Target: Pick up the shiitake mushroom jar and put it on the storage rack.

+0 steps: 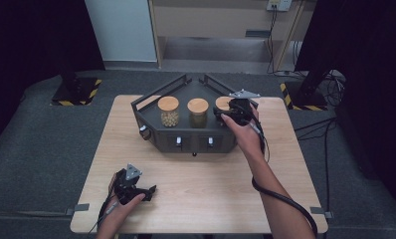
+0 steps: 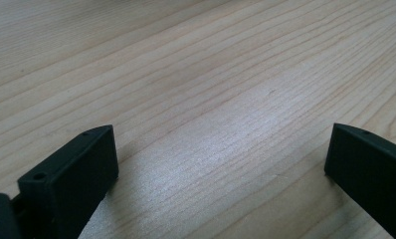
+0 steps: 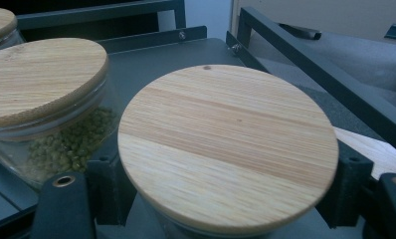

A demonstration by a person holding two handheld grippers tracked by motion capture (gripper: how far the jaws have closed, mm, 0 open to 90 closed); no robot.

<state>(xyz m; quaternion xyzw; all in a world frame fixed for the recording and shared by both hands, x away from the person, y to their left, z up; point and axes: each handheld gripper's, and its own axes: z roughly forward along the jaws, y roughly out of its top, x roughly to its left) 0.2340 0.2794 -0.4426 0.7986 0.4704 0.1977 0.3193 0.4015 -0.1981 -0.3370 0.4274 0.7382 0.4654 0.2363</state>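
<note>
— What's at the left?

— The left tongs [image 1: 147, 191] rest low at the near left of the desk [image 1: 201, 184], held by the left hand [image 1: 124, 206]. In the left gripper view the two black jaws stand wide apart over bare wood, with nothing between them.

— And the middle?

— A dark tray [image 1: 186, 137] with raised rails sits at the far side of the desk. Three glass jars with round wooden lids stand in a row on it. The left jar [image 1: 168, 111] holds pale yellowish beans, the middle jar [image 1: 198, 113] green ones.

— The right?

— The right hand [image 1: 243, 130] reaches over the tray, and the right tongs [image 1: 226, 113] are at the right jar [image 3: 226, 144]. In the right gripper view a jaw stands on each side just under its lid; they seem to be closed on it, though the contact itself is hidden under the lid's rim. Its contents can't be made out. The middle jar stands just beside it.
</note>
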